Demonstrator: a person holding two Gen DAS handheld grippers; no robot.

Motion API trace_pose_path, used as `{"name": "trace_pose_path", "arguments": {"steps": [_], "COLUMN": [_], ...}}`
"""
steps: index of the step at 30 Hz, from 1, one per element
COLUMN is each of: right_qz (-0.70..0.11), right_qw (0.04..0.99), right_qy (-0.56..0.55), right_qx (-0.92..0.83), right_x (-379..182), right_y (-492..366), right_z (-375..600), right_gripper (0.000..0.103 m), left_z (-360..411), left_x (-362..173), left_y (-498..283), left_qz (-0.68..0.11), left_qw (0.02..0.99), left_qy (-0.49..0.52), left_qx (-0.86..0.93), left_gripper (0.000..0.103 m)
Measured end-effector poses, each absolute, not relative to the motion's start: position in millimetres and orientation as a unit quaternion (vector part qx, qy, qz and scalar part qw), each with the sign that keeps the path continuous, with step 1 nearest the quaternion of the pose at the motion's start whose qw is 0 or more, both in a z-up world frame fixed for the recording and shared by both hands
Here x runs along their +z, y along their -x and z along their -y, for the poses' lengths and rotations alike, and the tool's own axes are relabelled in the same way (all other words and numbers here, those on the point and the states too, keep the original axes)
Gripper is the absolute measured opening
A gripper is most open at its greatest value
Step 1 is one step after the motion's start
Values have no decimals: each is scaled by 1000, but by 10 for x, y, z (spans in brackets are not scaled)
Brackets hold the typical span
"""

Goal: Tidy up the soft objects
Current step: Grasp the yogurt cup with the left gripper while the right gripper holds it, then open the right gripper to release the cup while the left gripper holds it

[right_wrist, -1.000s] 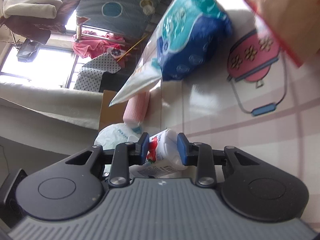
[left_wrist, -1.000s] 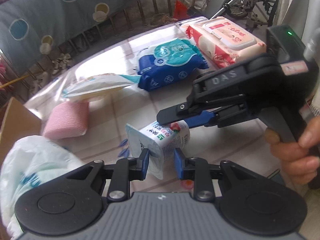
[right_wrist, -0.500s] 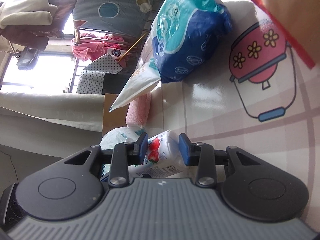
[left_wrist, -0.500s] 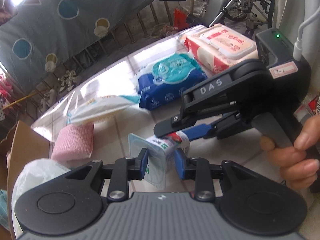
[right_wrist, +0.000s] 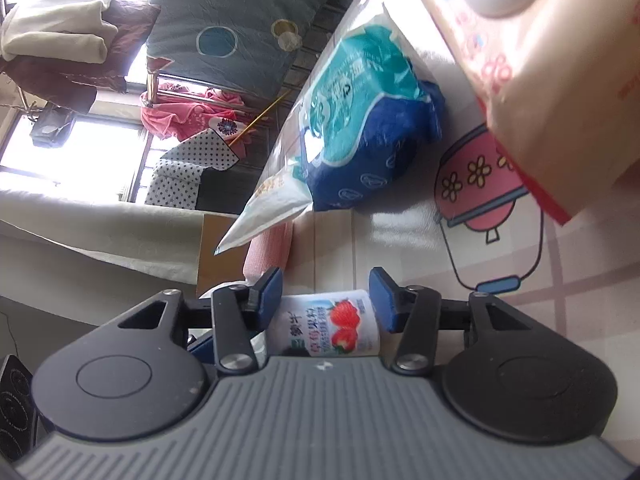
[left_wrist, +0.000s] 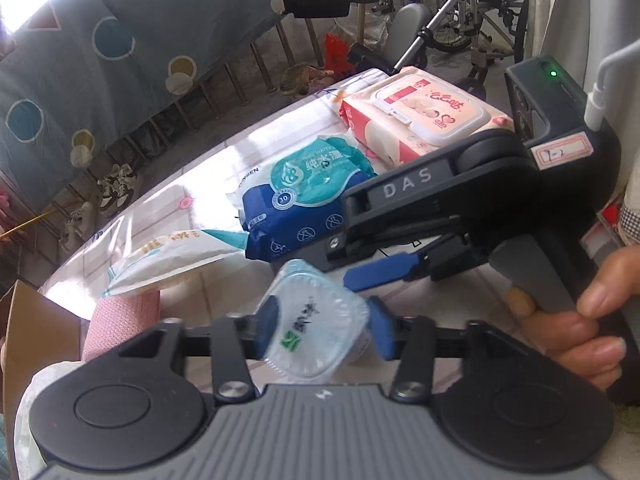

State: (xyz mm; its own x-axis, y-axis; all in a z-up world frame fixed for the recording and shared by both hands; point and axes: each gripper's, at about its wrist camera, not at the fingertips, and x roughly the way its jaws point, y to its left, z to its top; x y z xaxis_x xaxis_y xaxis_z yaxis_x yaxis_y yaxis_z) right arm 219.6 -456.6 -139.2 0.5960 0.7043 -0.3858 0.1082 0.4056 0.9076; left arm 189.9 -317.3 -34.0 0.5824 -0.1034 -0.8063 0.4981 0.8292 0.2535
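A small strawberry yogurt cup (left_wrist: pixel 316 328) sits between the pads of both grippers. In the left wrist view its foil lid faces the camera. My left gripper (left_wrist: pixel 324 326) has its jaws opening, and the pads stand at the lid's two edges without squeezing it. My right gripper (left_wrist: pixel 360 268) reaches in from the right, held by a hand (left_wrist: pixel 580 320). In the right wrist view the cup (right_wrist: pixel 328 324) fills the gap of the right gripper (right_wrist: pixel 326 300). Those jaws are opening too, with the pads still against the cup's sides.
On the patterned tablecloth (right_wrist: pixel 500 248) lie a blue wet-wipes pack (left_wrist: pixel 304 200), a pink-lidded wipes pack (left_wrist: pixel 424 124), a white pouch (left_wrist: pixel 172 260) and a pink sponge (left_wrist: pixel 120 324). A cardboard box (left_wrist: pixel 32 332) and a white bag stand at the left edge.
Both pairs of jaws have spread apart. The cup was pinched thin at its rim by the left pads; it has turned so its lid faces the left camera.
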Motion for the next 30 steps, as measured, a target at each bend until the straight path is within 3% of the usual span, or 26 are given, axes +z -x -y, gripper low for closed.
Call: {"name": "trace_pose_path", "arguments": {"steps": [1, 6, 11, 18, 30], "right_qz": [-397, -378, -378, -404, -379], "right_qw": [737, 719, 702, 659, 682], "right_qy": [-508, -539, -552, -569, -558], "right_qx": [202, 222, 245, 281, 283], "right_x": [-1392, -1423, -1425, -1507, -1370], "right_y": [-2191, -2188, -2192, -2213, -2142], "right_z": [4586, 4654, 4596, 4356, 4442], "right_gripper": [50, 50, 50, 52, 67], "left_z": [3160, 3027, 2910, 2857, 2903], "left_x": [-332, -312, -338, -327, -339], "left_y": [-1880, -1898, -2007, -1939, -1873], "left_qz": [-419, -430, -467, -471, -480], "left_qw": [860, 863, 853, 850, 839], "left_qy": [-235, -213, -162, -165, -188], "left_qx": [-173, -158, -166, -170, -176], "left_gripper": [66, 77, 79, 82, 93]}}
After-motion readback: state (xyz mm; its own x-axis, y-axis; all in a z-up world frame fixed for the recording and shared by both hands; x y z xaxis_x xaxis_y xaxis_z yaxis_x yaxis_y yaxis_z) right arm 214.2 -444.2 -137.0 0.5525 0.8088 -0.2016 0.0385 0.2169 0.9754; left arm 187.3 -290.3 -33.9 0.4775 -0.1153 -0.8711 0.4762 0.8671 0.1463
